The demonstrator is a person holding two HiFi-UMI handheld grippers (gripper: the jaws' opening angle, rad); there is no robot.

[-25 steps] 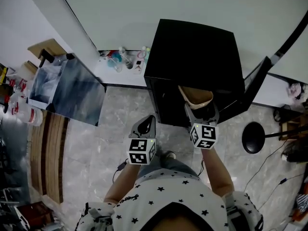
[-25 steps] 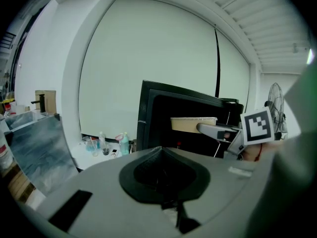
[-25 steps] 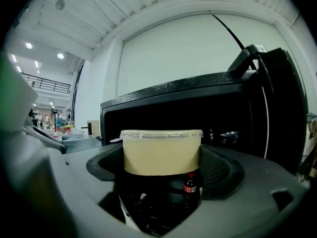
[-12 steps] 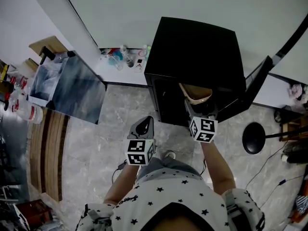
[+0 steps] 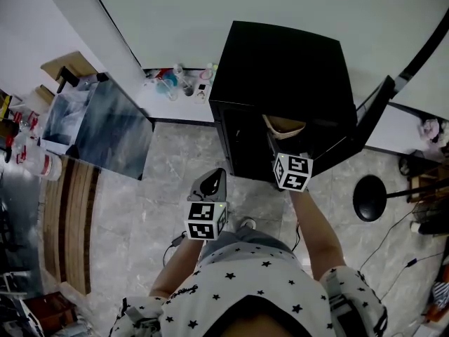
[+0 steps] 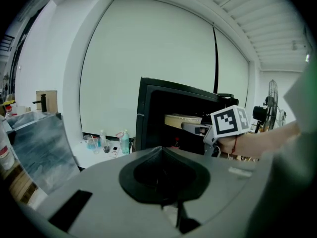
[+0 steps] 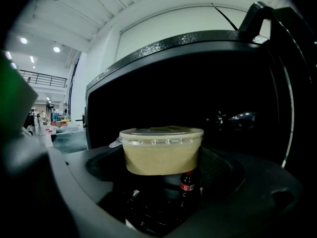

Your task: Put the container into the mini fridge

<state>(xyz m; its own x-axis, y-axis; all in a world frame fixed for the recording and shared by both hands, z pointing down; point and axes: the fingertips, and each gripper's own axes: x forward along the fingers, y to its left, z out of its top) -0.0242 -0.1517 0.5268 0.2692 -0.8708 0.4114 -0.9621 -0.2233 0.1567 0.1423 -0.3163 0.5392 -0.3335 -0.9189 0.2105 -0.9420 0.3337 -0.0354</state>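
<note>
A black mini fridge (image 5: 280, 76) stands on the floor with its door (image 5: 368, 121) swung open to the right. A tan paper container (image 5: 284, 126) with a clear lid sits at the fridge's mouth, with my right gripper (image 5: 285, 144) shut on it. In the right gripper view the container (image 7: 161, 152) hangs level inside the dark opening, above a small cola bottle (image 7: 186, 184). My left gripper (image 5: 210, 183) is shut and holds nothing, low over the floor to the left of the fridge. The left gripper view shows the fridge (image 6: 163, 113) and the container (image 6: 182, 119) ahead.
A white ledge (image 5: 168, 107) left of the fridge carries bottles and cups (image 5: 179, 83). A grey marbled panel (image 5: 112, 132) leans at the left. A round black base (image 5: 370, 199) and cables (image 5: 393, 244) lie on the floor at the right.
My right gripper has carried the container forward, deeper into the fridge opening. The left gripper has stayed where it was.
</note>
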